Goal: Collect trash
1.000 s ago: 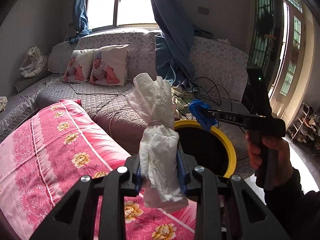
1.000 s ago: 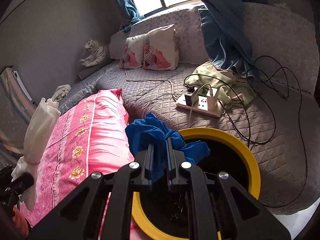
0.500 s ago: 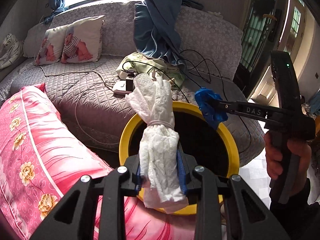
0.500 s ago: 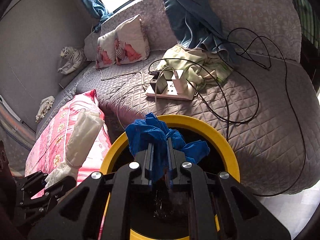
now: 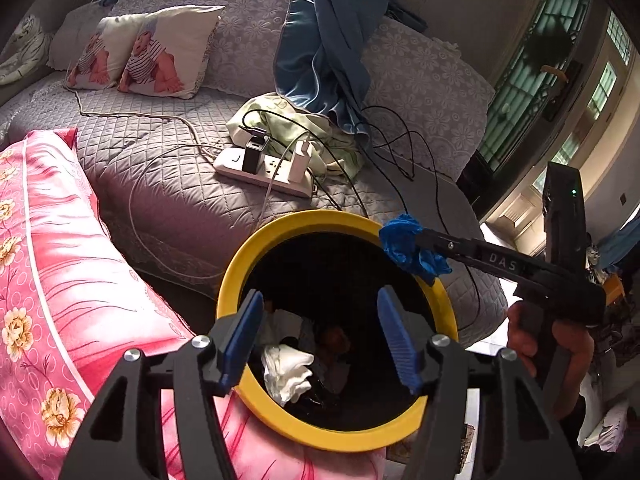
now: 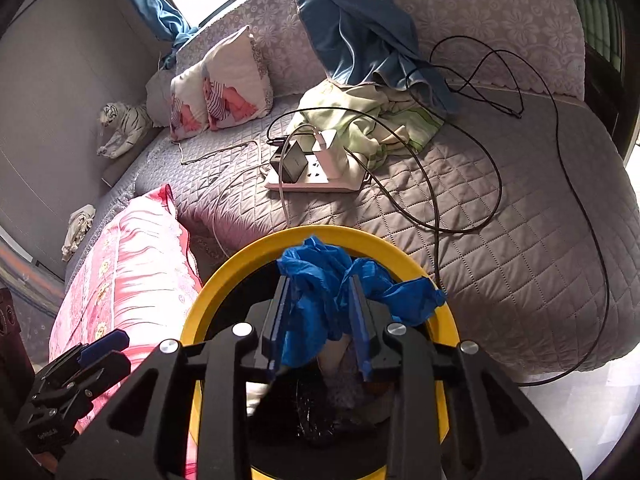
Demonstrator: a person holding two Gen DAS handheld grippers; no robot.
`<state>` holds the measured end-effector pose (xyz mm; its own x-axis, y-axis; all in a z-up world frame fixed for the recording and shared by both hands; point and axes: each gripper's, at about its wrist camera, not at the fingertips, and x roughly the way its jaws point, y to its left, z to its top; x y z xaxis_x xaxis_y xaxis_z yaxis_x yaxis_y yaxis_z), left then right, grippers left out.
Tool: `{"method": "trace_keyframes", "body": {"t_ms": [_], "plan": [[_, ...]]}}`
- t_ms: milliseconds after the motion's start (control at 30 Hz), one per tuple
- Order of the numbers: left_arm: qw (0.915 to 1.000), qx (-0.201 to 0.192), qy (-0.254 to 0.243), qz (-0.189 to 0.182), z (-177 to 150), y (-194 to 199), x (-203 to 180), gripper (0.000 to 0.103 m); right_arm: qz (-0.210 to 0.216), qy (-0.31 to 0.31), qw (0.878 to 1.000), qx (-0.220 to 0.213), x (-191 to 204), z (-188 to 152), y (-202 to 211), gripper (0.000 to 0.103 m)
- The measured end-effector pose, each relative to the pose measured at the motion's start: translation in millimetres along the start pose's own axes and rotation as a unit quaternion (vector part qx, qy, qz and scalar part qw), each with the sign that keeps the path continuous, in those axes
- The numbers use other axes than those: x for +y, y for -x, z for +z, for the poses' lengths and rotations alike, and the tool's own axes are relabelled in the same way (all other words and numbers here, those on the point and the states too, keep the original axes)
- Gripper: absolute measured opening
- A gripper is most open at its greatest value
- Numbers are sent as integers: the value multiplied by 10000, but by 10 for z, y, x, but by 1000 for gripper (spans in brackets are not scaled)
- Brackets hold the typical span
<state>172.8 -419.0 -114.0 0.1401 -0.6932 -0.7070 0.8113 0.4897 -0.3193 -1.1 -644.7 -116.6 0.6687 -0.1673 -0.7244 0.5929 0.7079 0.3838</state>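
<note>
A yellow-rimmed black trash bin stands beside the sofa. My left gripper is open and empty right above its mouth. A white tissue wad lies inside the bin among other trash. My right gripper hangs over the bin with its jaws around a crumpled blue glove, jaws slightly parted. The glove also shows in the left wrist view at the bin's far right rim. The left gripper shows at the lower left of the right wrist view.
A grey quilted sofa holds a white power strip with chargers and black cables, green cloth, two pillows and a blue curtain. A pink floral cushion lies left of the bin.
My left gripper opened and the white tissue wad fell into the bin. Both grippers moved in over the bin mouth. The right jaws have loosened a little around the blue glove.
</note>
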Motion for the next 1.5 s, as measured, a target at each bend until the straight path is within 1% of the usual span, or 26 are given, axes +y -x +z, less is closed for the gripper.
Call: {"method": "trace_keyframes", "body": {"t_ms": [67,200,333,433,567,700,800,900,967,1033,1100,1133,1200,1233,1267,1300,1367,1500], "plan": [[9999,-93,77,9,-2,92,43,57,-1,0,10000,-34,5,11,48,29],[9992,-330,138,155,-5,341,130,57,7,59,9999,-114,67,27,152,29],[9974,-594,293,273,-40,675,274,57,68,238,9995,-205,246,32,283,29],[9943,-859,399,481,-90,997,407,57,152,431,9985,-304,454,31,396,29],[9866,-1254,602,850,-227,1512,645,57,349,734,9957,-438,818,6,532,30],[9736,-1626,825,1374,-450,2052,880,57,483,1117,9907,-603,1259,-80,630,30],[9606,-1877,1019,1777,-695,2444,1036,57,629,1453,9851,-676,1633,-211,668,31],[9438,-2046,1195,2302,-1005,2802,1175,57,919,1797,9773,-645,2027,-413,680,37],[9346,-2105,1354,2529,-1230,2998,1256,62,1063,2076,9704,-622,2290,-600,686,37],[9221,-2176,1457,2848,-1449,3168,1305,64,1182,2334,9630,-652,2541,-800,713,39],[9074,-2301,1551,3157,-1659,3329,1313,72,1291,2539,9560,-699,2749,-993,742,54],[9000,-2410,1604,3260,-1761,3407,1298,78,1347,2590,9534,-760,2832,-1080,769,57],[8858,-2629,1633,3457,-1927,3553,1241,83,1465,2618,9494,-925,2961,-1228,840,73],[8786,-2715,1607,3585,-1995,3614,1191,88,1539,2601,9478,-1014,3003,-1305,882,77],[8701,-2803,1589,3729,-2058,3677,1132,95,1601,2547,9472,-1113,3033,-1361,927,85],[8619,-2908,1574,3844,-2122,3727,1080,95,1664,2485,9463,-1228,3050,-1403,978,89],[8512,-3072,1547,3964,-2221,3816,956,95,1694,2454,9425,-1512,3094,-1506,1089,94],[8298,-3342,1489,4214,-2323,3974,742,95,1716,2547,9315,-1950,3170,-1649,1288,95]]}}
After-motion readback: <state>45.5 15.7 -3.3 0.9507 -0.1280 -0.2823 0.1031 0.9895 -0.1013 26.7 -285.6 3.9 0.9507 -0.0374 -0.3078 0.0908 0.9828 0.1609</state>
